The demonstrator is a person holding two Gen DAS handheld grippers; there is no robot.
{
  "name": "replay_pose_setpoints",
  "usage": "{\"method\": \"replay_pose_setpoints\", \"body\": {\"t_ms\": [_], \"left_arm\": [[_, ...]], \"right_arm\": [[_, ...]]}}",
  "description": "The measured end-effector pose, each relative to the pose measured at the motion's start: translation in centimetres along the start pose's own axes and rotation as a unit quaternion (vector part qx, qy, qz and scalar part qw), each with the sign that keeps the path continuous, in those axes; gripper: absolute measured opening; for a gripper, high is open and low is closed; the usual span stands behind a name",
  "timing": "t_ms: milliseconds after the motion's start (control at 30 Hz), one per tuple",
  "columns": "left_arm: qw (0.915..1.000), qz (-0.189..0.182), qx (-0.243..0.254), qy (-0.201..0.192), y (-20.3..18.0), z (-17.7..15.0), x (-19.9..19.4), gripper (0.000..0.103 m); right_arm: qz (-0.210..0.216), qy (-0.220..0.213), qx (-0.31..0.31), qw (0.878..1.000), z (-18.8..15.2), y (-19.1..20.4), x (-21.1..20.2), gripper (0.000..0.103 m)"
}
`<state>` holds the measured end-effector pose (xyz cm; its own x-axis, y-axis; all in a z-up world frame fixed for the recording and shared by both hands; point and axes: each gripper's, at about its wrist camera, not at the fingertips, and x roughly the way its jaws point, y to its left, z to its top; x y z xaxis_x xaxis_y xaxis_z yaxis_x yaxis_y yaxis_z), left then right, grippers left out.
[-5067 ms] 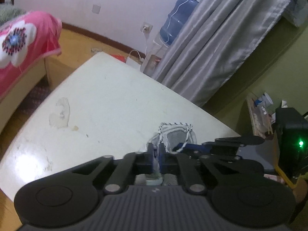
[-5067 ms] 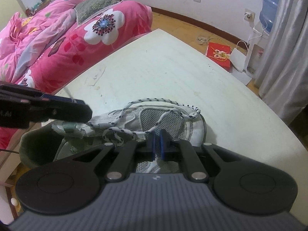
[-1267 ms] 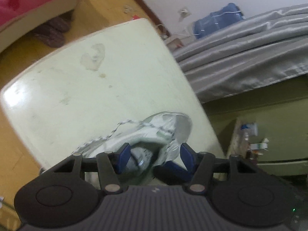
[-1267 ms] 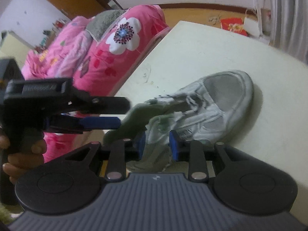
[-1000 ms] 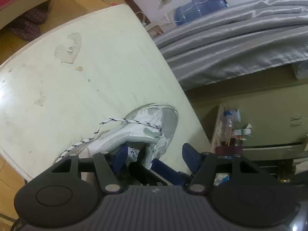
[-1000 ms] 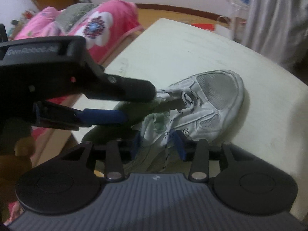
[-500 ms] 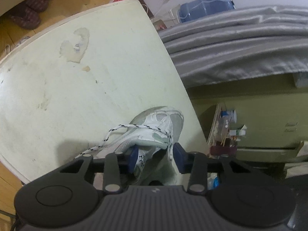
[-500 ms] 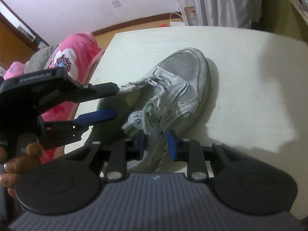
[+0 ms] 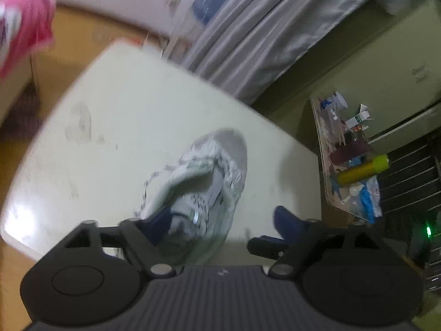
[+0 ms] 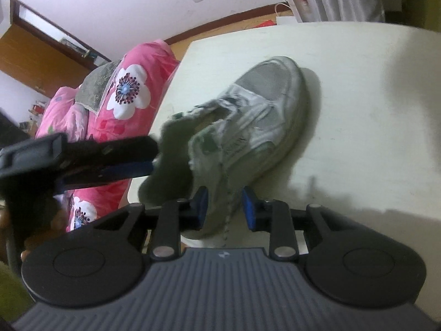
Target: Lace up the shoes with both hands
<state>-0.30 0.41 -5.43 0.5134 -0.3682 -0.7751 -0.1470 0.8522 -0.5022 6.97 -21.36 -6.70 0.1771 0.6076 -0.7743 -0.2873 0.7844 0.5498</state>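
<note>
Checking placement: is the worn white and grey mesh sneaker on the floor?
No, the sneaker rests on the pale tabletop.

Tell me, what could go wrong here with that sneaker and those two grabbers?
The shoe sits near the table's edge, its heel about at the rim; a tug could pull it off. The left gripper is opening wide, its fingers pressing on nothing, so it may lose its hold. A loose lace hangs between the right gripper's opening fingers without being pinched, and it could slip away or snag.
</note>
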Motion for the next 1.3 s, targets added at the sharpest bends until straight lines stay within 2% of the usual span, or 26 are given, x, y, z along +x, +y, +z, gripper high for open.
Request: {"method": "replay_pose_setpoints", "body": {"t_ms": [33, 133, 333, 400, 467, 533, 600, 700, 867, 933, 1033, 1167, 1300], "left_arm": [[0.9999, 0.003, 0.007, -0.011, -0.3, -0.1, -0.5, 0.098], [0.9987, 0.013, 0.026, -0.042, -1.3, -0.5, -2.0, 0.102], [0.9973, 0.048, 0.014, -0.054, -0.2, -0.9, -2.8, 0.103], [0.9981, 0.036, 0.006, -0.05, 1.3, -1.0, -3.1, 0.103], [0.9991, 0.028, -0.011, -0.03, 3.0, -1.0, -3.2, 0.102], [0.9978, 0.06, -0.017, -0.024, 4.2, -1.0, -3.4, 0.102], [0.9953, 0.092, -0.014, -0.028, 5.3, -1.0, -3.8, 0.101], [0.9924, 0.115, -0.019, -0.039, 6.9, -1.0, -4.1, 0.098], [0.9848, 0.166, -0.046, -0.025, 8.9, -1.8, -3.8, 0.091], [0.9852, 0.163, -0.05, -0.016, 9.2, -2.1, -3.6, 0.088], [0.9889, 0.145, -0.032, -0.007, 8.8, -2.9, -3.2, 0.08], [0.9939, 0.097, 0.028, 0.045, 8.2, -3.7, -1.4, 0.071], [0.9896, 0.071, 0.092, 0.085, 7.5, -4.1, -0.1, 0.066]], "right_arm": [[-0.004, 0.001, 0.008, 1.0, 0.2, -0.4, -0.1, 0.026], [-0.011, -0.003, 0.02, 1.0, 0.9, -1.2, -0.6, 0.026], [-0.01, -0.026, 0.012, 1.0, 3.3, -2.0, -1.3, 0.026], [-0.012, -0.026, -0.006, 1.0, 3.5, -1.6, -0.9, 0.026], [-0.012, -0.016, -0.024, 1.0, 3.2, -1.0, -0.2, 0.026], [-0.009, -0.005, -0.023, 1.0, 2.9, -0.6, 0.6, 0.026], [0.001, -0.002, 0.004, 1.0, 2.5, -0.8, 1.0, 0.026], [0.014, -0.002, 0.032, 0.999, 2.1, -1.1, 1.5, 0.025], [0.027, 0.007, 0.07, 0.997, 1.1, -1.6, 1.8, 0.024], [0.027, 0.014, 0.074, 0.997, 0.4, -1.6, 1.6, 0.024], [0.031, 0.03, 0.071, 0.997, -0.5, -1.7, 1.6, 0.024], [0.03, 0.06, 0.028, 0.997, -1.1, -1.1, 2.4, 0.025], [0.024, 0.088, -0.039, 0.995, -1.3, -0.3, 3.6, 0.026]]}}
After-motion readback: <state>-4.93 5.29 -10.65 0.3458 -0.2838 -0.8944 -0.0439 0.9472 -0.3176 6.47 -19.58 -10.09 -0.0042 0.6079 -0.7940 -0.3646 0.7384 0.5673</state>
